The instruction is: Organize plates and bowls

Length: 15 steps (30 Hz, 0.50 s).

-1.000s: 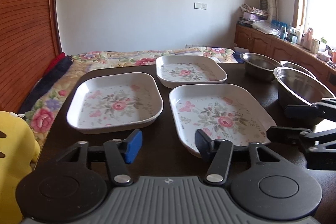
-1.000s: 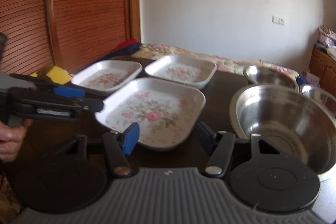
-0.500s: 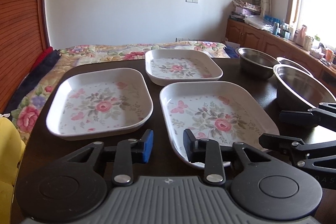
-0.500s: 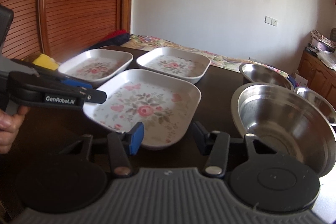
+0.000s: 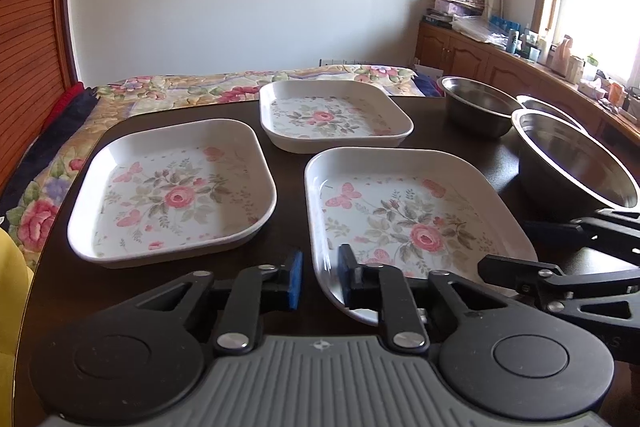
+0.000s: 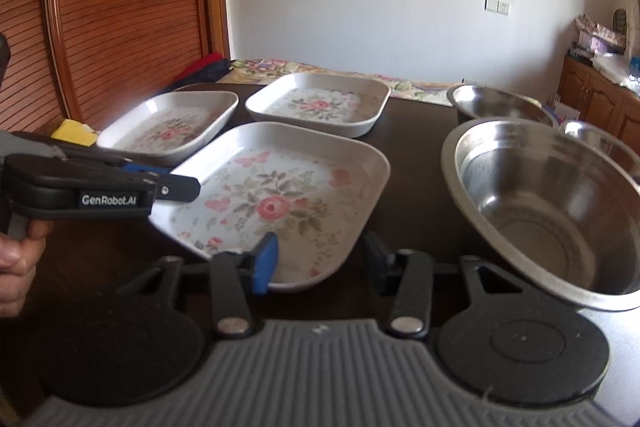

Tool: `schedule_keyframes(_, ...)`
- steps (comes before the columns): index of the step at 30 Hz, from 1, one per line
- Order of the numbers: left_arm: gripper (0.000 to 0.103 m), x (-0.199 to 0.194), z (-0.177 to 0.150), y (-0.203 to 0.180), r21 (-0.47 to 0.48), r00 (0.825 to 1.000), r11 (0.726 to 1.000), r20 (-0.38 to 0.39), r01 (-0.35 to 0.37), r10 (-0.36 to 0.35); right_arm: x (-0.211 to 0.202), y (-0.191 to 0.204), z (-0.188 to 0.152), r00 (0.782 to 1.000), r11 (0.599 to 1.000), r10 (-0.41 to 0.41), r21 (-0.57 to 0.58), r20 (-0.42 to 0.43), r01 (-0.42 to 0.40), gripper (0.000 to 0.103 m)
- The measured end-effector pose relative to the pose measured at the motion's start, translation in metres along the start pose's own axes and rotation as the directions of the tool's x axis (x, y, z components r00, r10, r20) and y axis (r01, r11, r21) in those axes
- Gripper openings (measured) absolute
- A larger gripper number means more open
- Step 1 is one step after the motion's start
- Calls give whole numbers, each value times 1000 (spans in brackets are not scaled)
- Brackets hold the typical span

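Note:
Three white floral plates lie on the dark table (image 5: 288,151): one at left (image 5: 172,191), one at the far middle (image 5: 334,115), one near right (image 5: 408,223). My left gripper (image 5: 320,277) straddles the near plate's front-left rim, with one pad inside and one outside. A sliver of table shows beside the outer pad, so it is narrowly open. My right gripper (image 6: 320,263) stands wide open at the same plate's (image 6: 276,203) front edge. Three steel bowls stand to the right: a large one (image 6: 548,203), one behind it (image 6: 500,103) and a third (image 6: 600,139) partly hidden.
A bed with a floral cover (image 5: 240,87) lies past the table's far edge. Wooden slatted doors (image 6: 120,19) stand on the left, cluttered cabinets (image 5: 480,55) along the right wall. A yellow object (image 6: 74,133) sits by the table's left edge. A hand (image 6: 16,259) holds the left gripper.
My left gripper's jaws have narrowed steadily from wide open, coming in around the near plate's rim. The right gripper has stayed open. The plates and bowls have not shifted.

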<state>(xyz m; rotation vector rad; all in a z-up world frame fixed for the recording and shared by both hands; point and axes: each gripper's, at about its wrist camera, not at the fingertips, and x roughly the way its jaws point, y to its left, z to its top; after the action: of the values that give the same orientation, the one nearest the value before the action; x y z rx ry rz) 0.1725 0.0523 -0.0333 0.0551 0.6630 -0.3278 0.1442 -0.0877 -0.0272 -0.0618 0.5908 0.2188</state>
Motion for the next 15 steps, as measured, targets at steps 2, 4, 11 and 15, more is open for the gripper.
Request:
schedule_keyframes(2,14,0,0,-1,0,1000,1000,0,1,-1,1,0,-1,1000,1000,-2,-1,1,2,38)
schedule_keyframes(4,14,-1,-1,-1,-1,1000,1000,1,2,-2,1,-3,-2,1000,1000,2,10,4,-2,35)
schedule_keyframes(11,12,-9,-5,3,-54,999,998,8,38,-37,-4,-12,-3,999,999,9,49,36,-11,27)
schedule_keyframes(15,13,-19,-8,0,-65,999,997,23,32,-31,-12,-13,-2,998,999,22,46,62,-25,27)
